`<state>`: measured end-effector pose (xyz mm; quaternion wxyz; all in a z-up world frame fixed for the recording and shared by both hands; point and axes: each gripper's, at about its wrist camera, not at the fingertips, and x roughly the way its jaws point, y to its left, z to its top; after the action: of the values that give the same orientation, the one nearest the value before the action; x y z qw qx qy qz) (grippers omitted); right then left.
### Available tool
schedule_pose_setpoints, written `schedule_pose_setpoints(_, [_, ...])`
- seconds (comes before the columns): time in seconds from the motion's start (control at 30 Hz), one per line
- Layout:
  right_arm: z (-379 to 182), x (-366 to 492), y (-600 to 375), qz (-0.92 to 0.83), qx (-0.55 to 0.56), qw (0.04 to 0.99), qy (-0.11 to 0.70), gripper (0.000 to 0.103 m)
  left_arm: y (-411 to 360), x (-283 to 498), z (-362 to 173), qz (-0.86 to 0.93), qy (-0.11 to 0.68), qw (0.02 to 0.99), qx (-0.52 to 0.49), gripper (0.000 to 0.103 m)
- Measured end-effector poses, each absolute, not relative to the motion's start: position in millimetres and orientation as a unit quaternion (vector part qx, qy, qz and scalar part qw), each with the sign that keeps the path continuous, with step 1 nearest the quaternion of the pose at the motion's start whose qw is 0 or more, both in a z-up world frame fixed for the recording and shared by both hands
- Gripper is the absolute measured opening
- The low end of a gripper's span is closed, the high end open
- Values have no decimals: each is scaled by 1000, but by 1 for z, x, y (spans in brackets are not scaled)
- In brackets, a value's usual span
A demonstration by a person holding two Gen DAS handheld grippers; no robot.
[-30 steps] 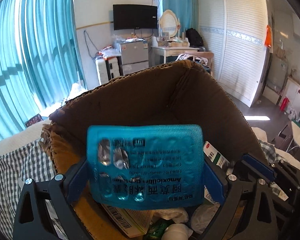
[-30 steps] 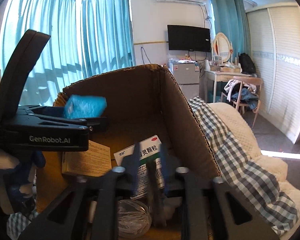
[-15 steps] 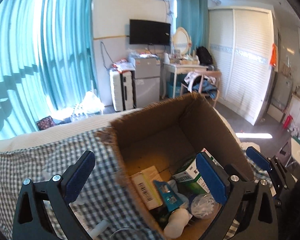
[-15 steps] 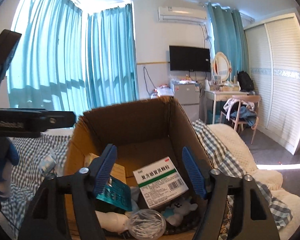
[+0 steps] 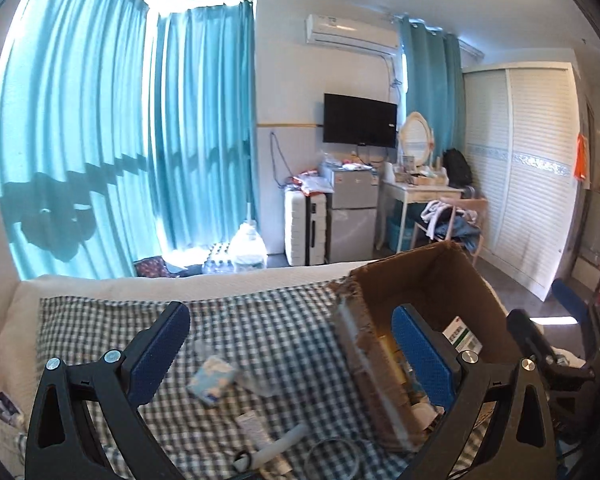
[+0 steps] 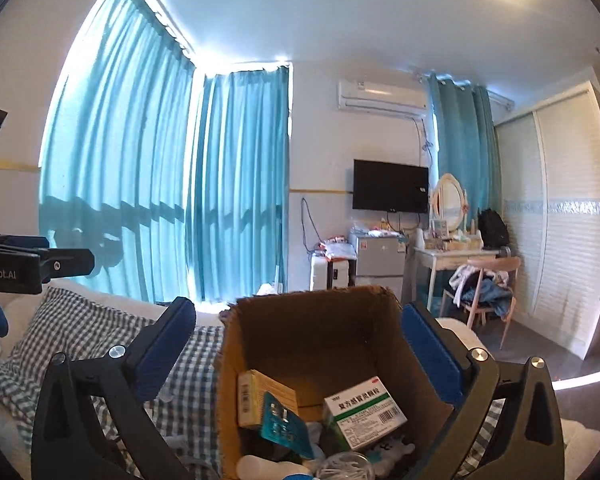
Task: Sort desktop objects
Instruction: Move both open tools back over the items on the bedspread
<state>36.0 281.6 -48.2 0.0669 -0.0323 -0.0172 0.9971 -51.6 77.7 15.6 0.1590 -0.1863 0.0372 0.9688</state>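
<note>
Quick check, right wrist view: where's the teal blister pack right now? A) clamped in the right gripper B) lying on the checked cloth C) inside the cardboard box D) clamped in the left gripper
C: the teal blister pack leans inside the cardboard box, between the yellow carton and the green-and-white medicine box; the right gripper stands open and empty.

The curtains [image 6: 160, 184] are teal. A blue-and-white checked cover [image 5: 284, 328] lies on the bed. The cardboard box [image 6: 320, 332] is brown; in it sit a white carton with a green stripe [image 6: 364, 410], a yellow-tan carton [image 6: 260, 398] and a teal blister pack [image 6: 284, 424]. Both tongs have black arms and blue pads [image 6: 168, 348].
</note>
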Motion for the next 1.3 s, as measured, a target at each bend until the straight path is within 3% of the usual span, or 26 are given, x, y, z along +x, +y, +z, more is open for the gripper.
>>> schedule_pose_setpoints(0.47, [-46,25,175,995,-51,-18,-86,103,-28,-34,3,982,4,71,-174,103])
schedule_pose_setpoints(0.93, [-9,-5,117,996,-49,-44,-52,103,-100,-38,26,989,-36,22,-144,103])
schedule_pose_setpoints(1.1, [-29,-14,99,994,-69,-57,-70,103,-104,-51,12,987,-10,14,-159,103])
schedule_pose_setpoints(1.3, [-79,-19,97,984,-120,-71,-107,103,-102,-62,-30,978,-40,34,-200,103])
